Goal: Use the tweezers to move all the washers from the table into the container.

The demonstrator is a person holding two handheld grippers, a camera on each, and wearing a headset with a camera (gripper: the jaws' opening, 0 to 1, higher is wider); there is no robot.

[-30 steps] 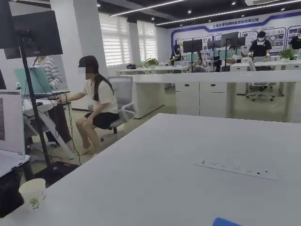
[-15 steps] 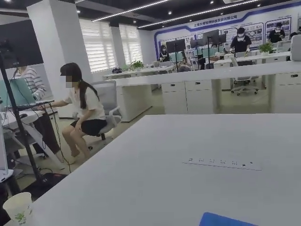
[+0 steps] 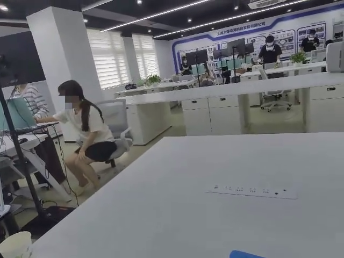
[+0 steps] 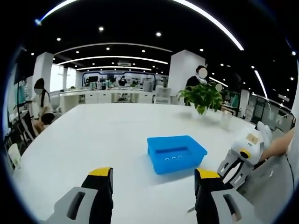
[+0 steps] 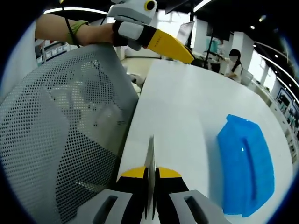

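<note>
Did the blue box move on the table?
No. In the head view the blue container keeps its place on the near side of the power strip. The whole picture shifted, so the camera moved, not the box.

The left tongs (image 4: 154, 175) gape wide apart, while the right tongs (image 5: 150, 176) clamp the tweezers (image 5: 151, 154).

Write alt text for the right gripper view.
The right gripper is shut on thin metal tweezers that point out over a white table. A blue container lies at the view's right, a mesh chair back at its left, the hand-held left gripper at top.
</note>
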